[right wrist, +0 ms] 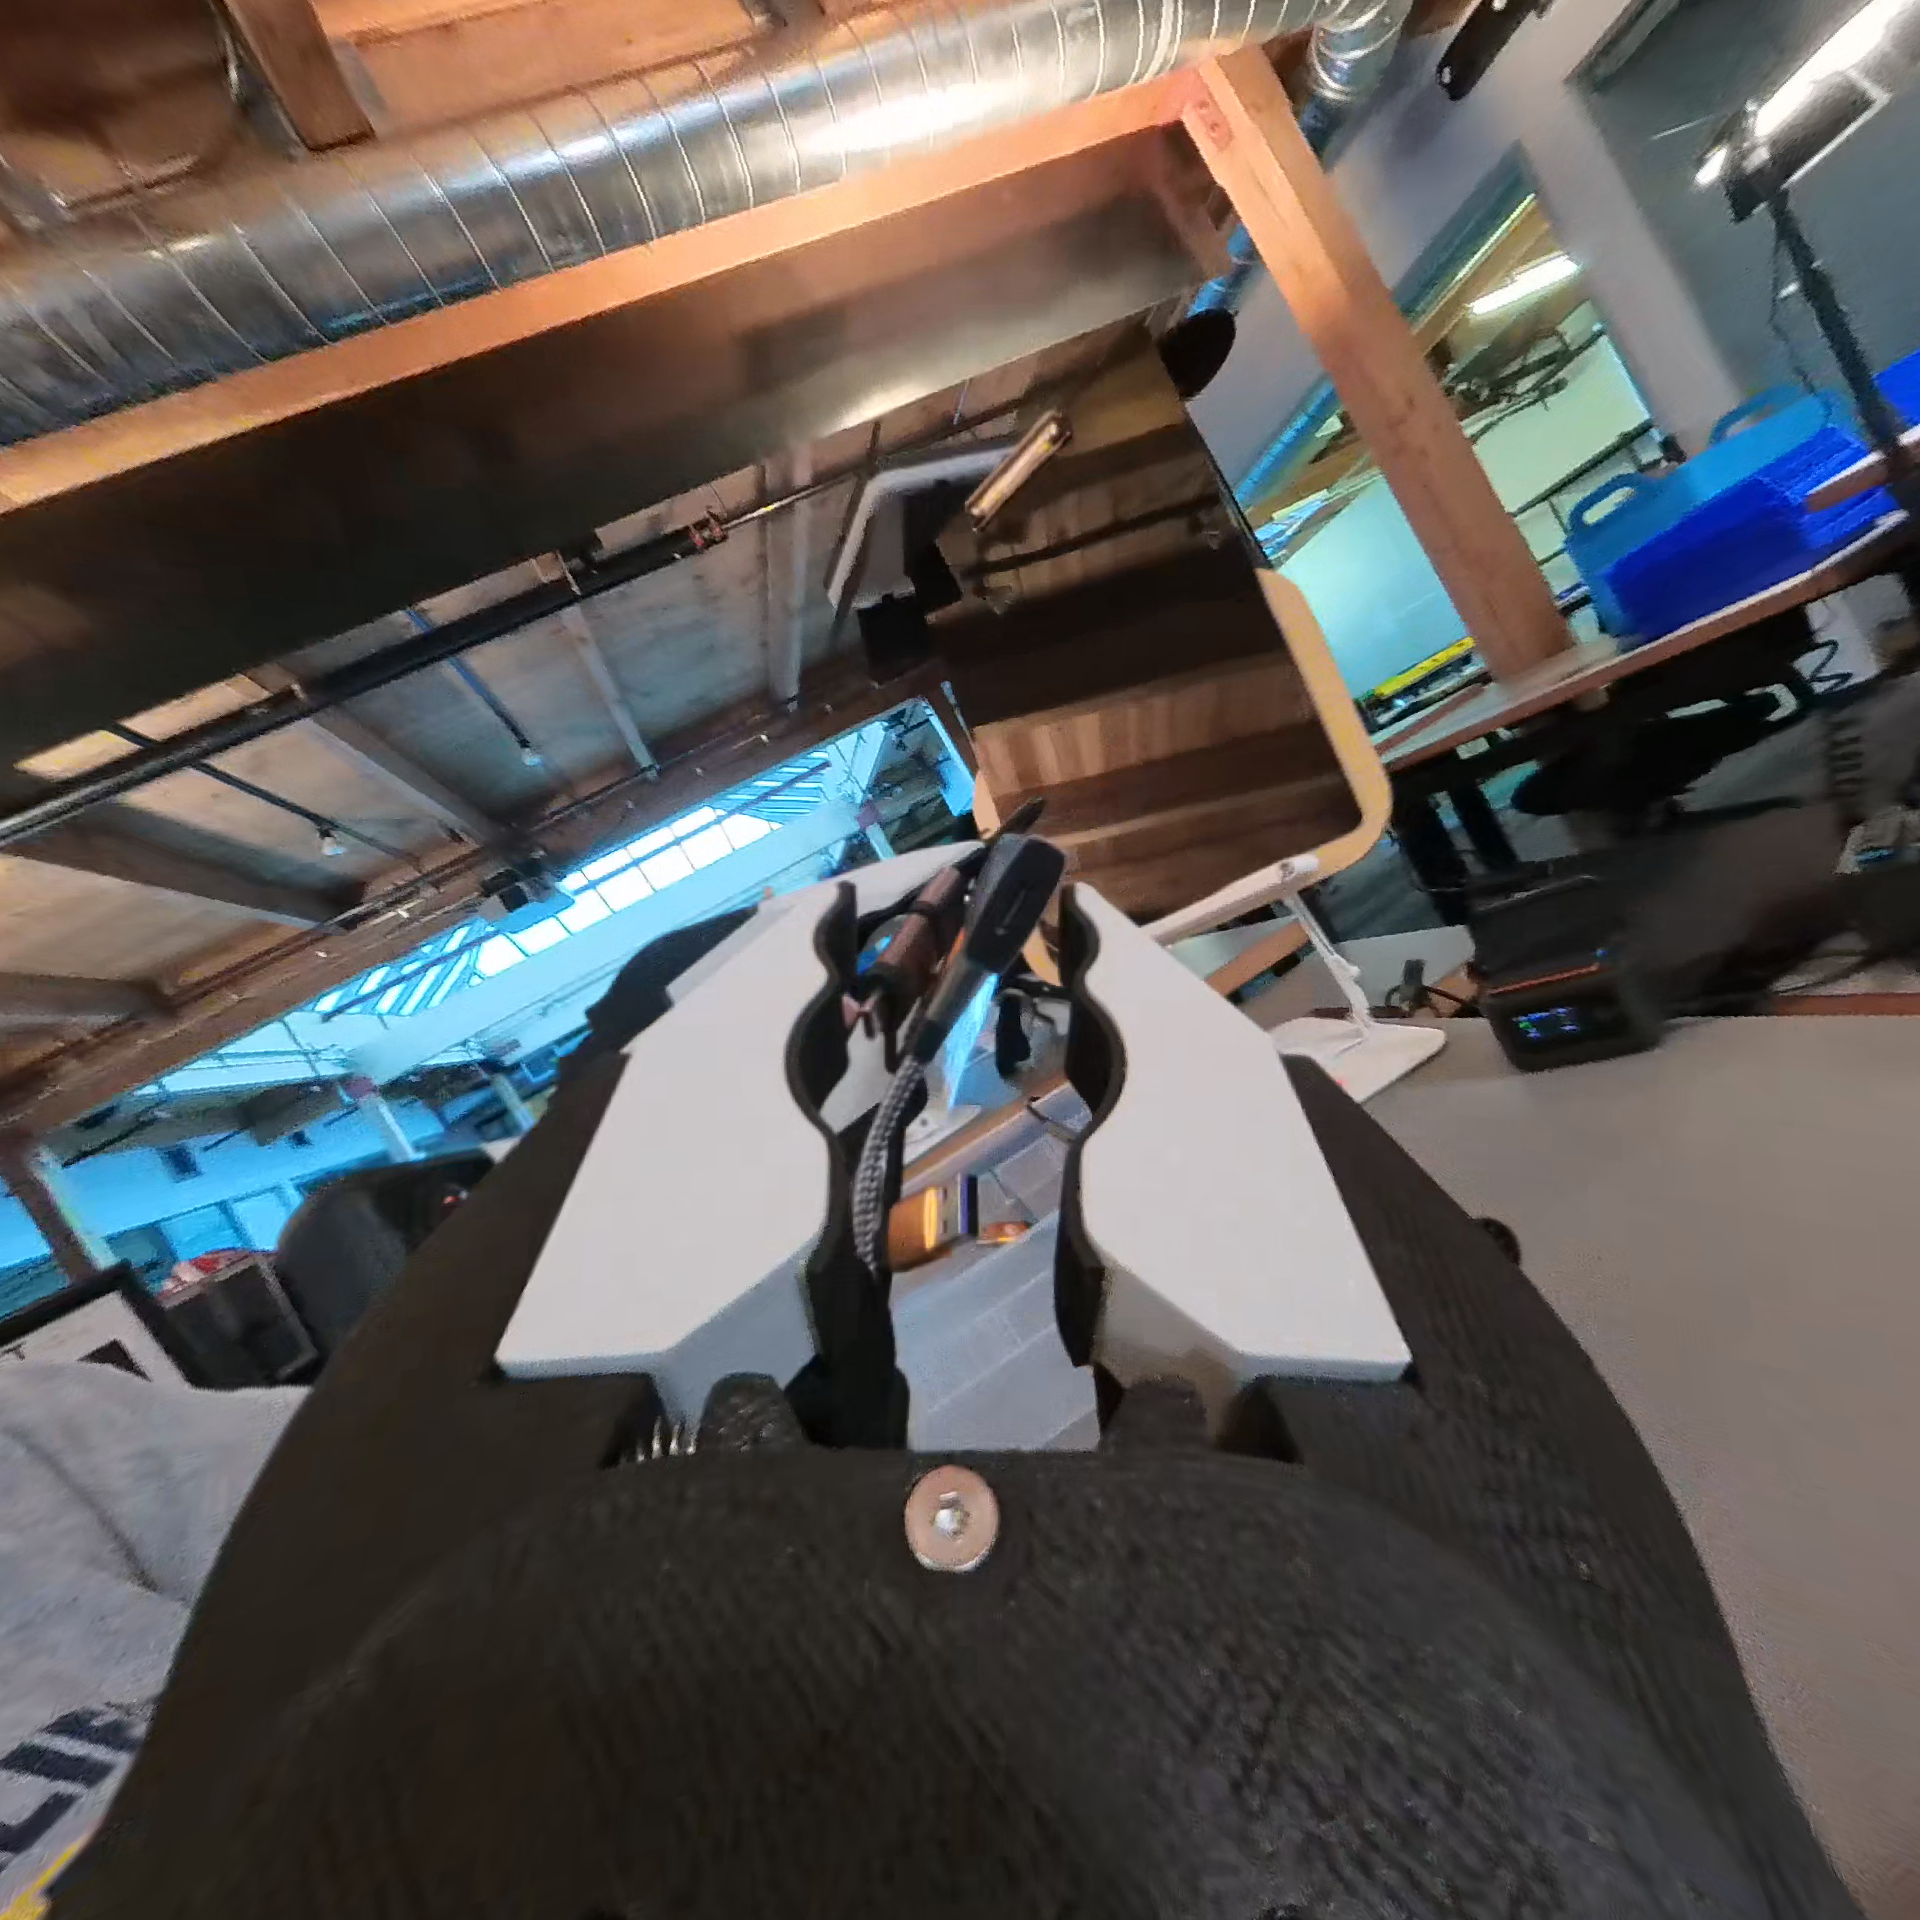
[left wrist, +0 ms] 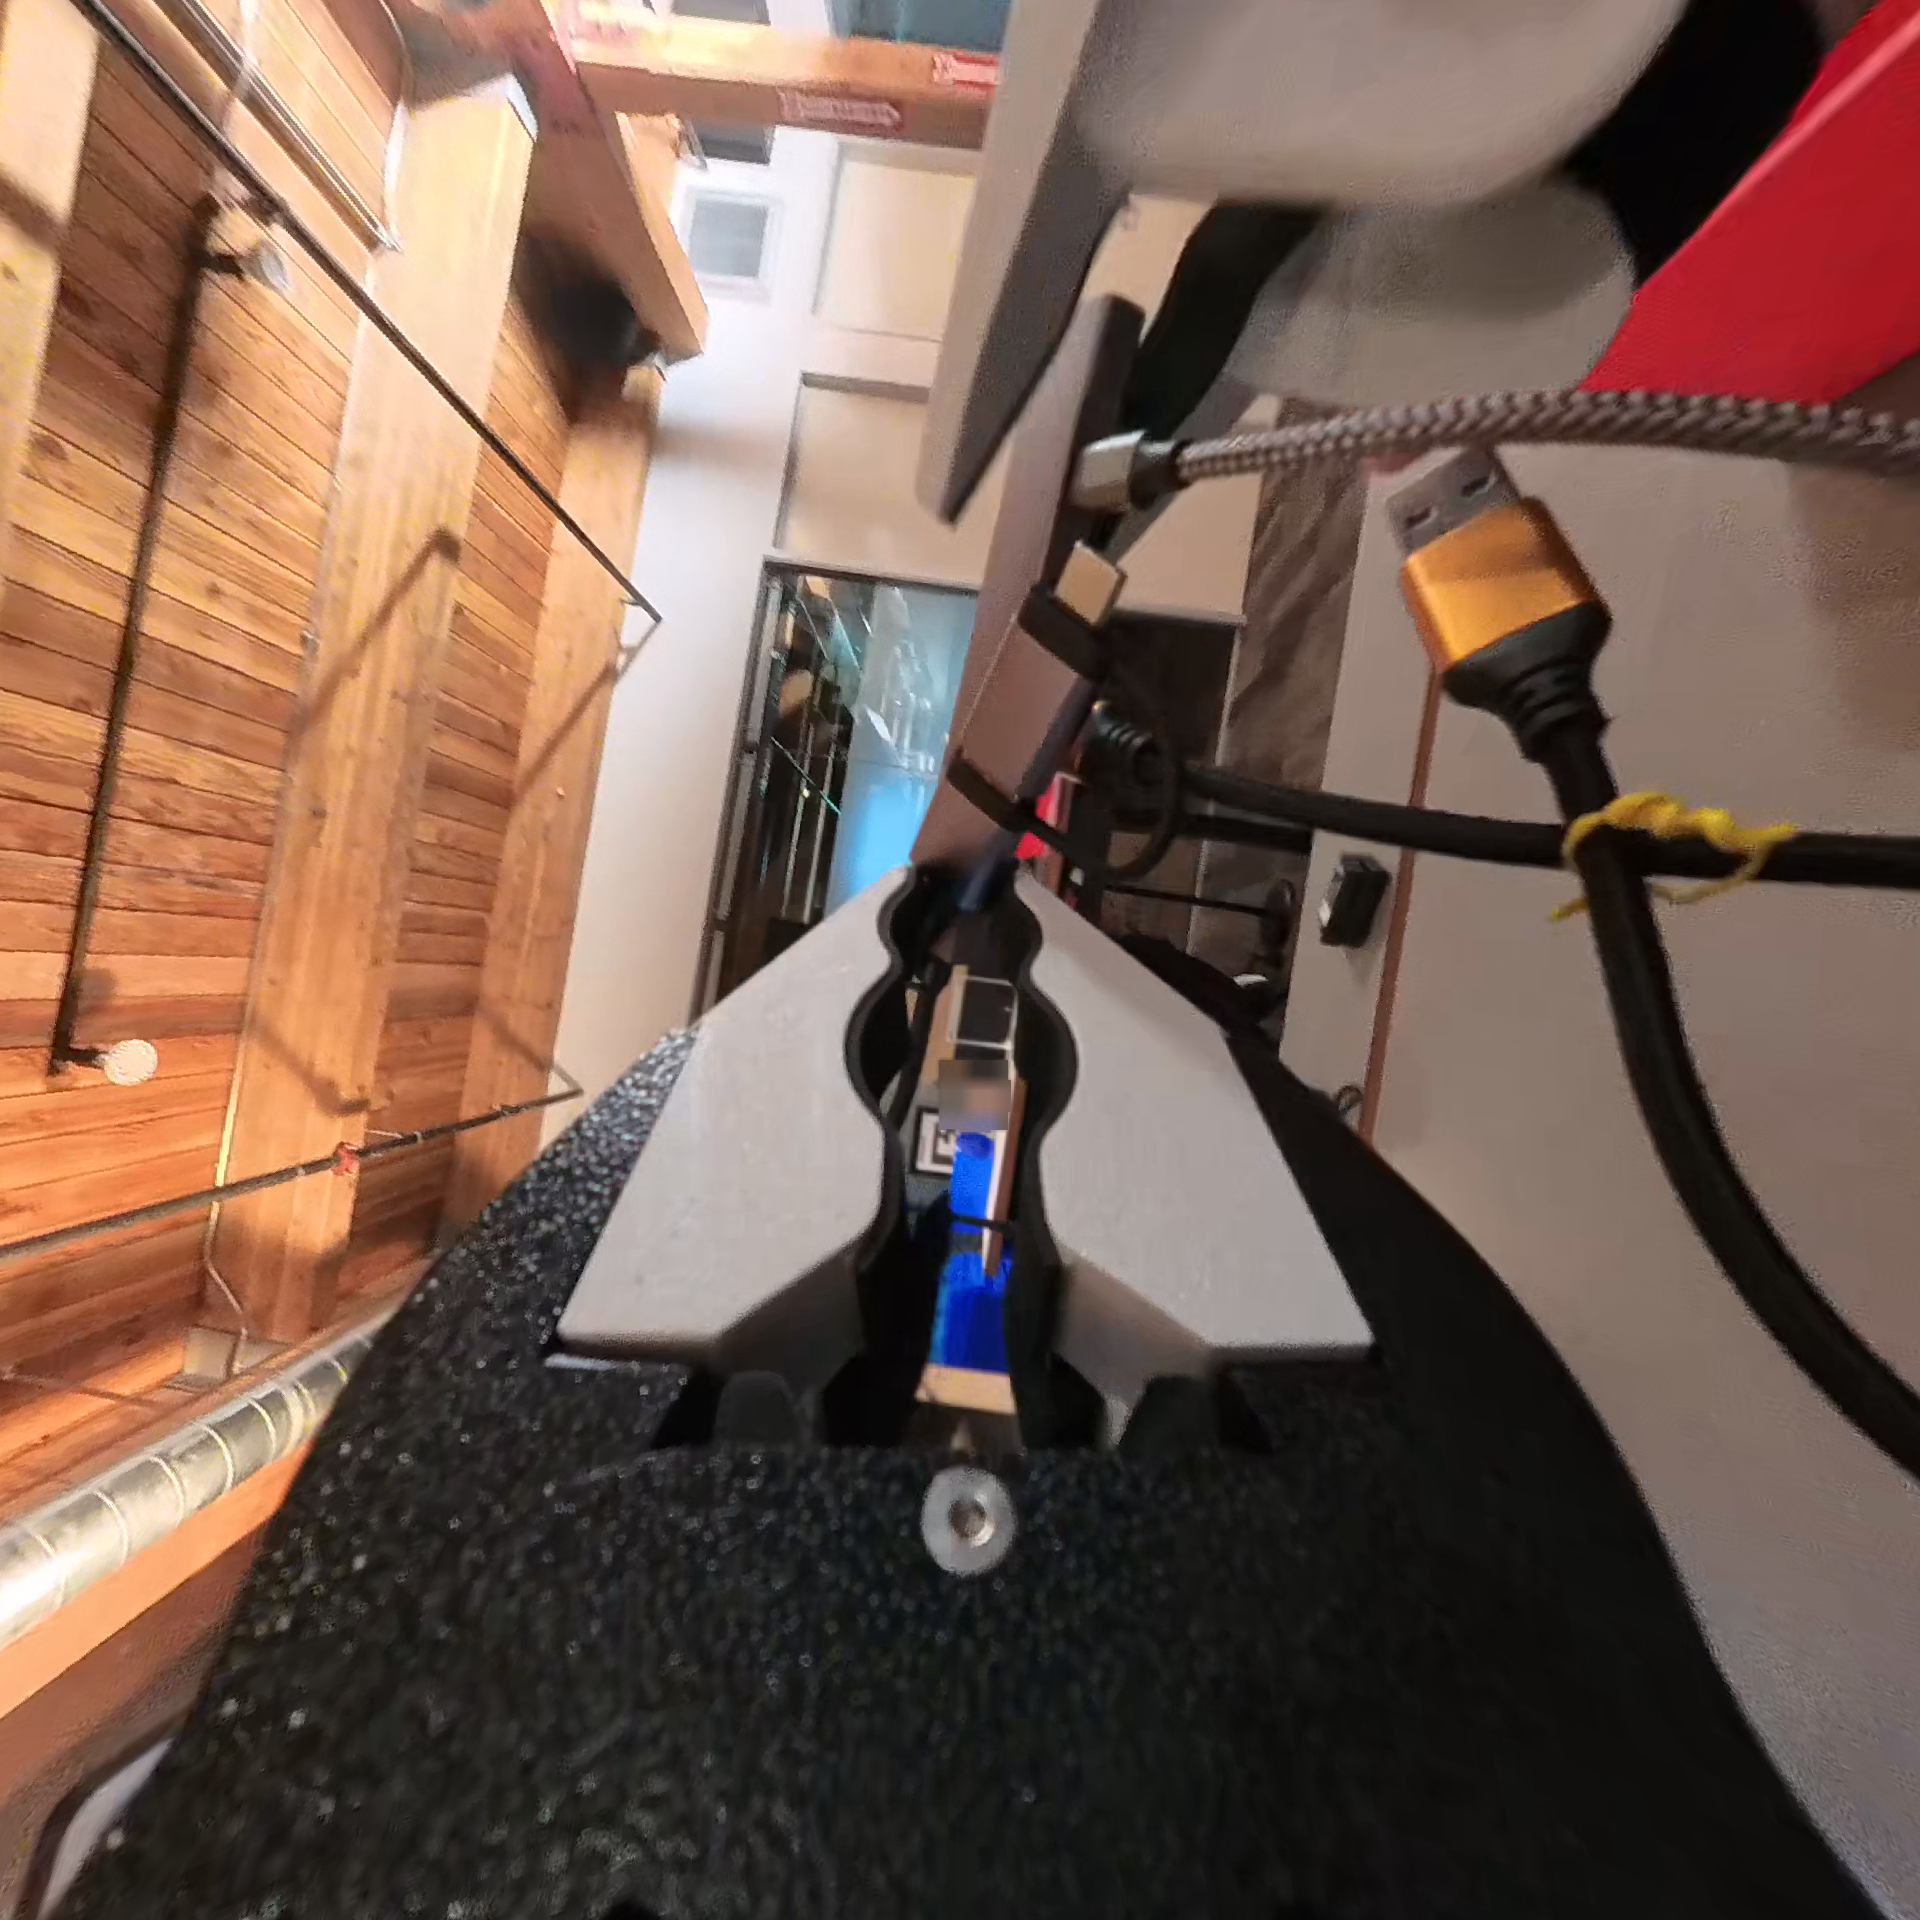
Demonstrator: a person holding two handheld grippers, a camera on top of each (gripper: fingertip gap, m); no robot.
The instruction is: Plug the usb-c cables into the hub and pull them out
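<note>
Left gripper [left wrist: 971, 894]: black grainy body closest to the lens, two grey fingers [left wrist: 769, 1122] drawn in until their tips almost meet, clenched on the near end of the hub.
Hub [left wrist: 1023, 707]: slim grey metal block reaching up and away from the left fingertips, strapped with thin black bands, tilted like everything else in this sideways view.
Gold-tipped plug [left wrist: 1086, 580]: a small connector seated at the hub's far end, just beyond the upper band.
Braided cable [left wrist: 1455, 436]: grey woven cord running in from the right, its silver plug meeting the dark slab just above the hub; whether it is fully seated I cannot tell.
Orange plug [left wrist: 1496, 582]: larger USB connector with an orange-gold sleeve and bare metal tip, hanging loose to the right of the hub and apart from it, on a thick black cord.
Yellow tie [left wrist: 1652, 831]: twisted round two black cords where they cross.
Right gripper [right wrist: 961, 878]: grey fingers [right wrist: 1205, 1164] pulled close, gripping a dark connector.
Dark connector [right wrist: 1013, 894]: black plug poking out past the fingertips, its braided lead [right wrist: 883, 1164] trailing back down through the gap.
Table [right wrist: 1662, 1195]: pale grey surface to the right.
Blue crates [right wrist: 1756, 520]: stacked on a far desk.
Duct [right wrist: 520, 197]: silver, under wooden beams overhead.
</note>
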